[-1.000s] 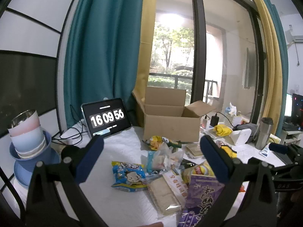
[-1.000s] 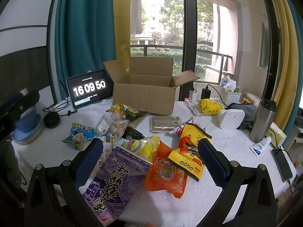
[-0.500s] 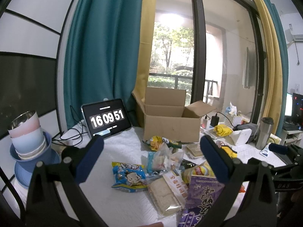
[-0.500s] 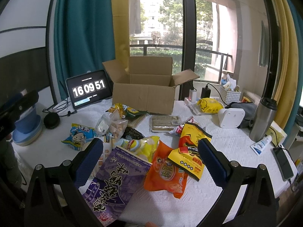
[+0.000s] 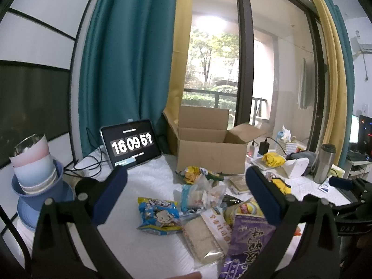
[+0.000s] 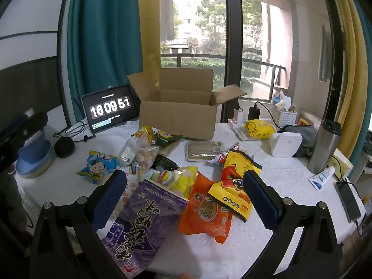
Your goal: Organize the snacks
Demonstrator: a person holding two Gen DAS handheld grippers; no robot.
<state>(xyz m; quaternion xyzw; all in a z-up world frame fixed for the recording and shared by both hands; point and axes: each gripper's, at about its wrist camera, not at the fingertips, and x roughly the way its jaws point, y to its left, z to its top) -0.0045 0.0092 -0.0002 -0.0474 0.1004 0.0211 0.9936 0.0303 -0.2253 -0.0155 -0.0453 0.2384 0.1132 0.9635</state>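
Right wrist view shows the snack packets [image 6: 186,174] heaped at centre frame, none packed yet; the cardboard box [image 6: 179,116] stands open behind them. The right gripper [image 6: 183,193] and left gripper [image 5: 186,195] both hover wide, empty. I'd judge the first pick comes next: the purple bag [image 6: 144,223] lies nearest.

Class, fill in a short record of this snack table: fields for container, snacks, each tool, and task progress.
container: cardboard box, flaps open, at the back of the table
snacks: loose pile in front of the box, including purple bag, orange bag, blue cartoon bag
left tool: open, holding nothing
right tool: open, holding nothing
progress: no snack gripped yet
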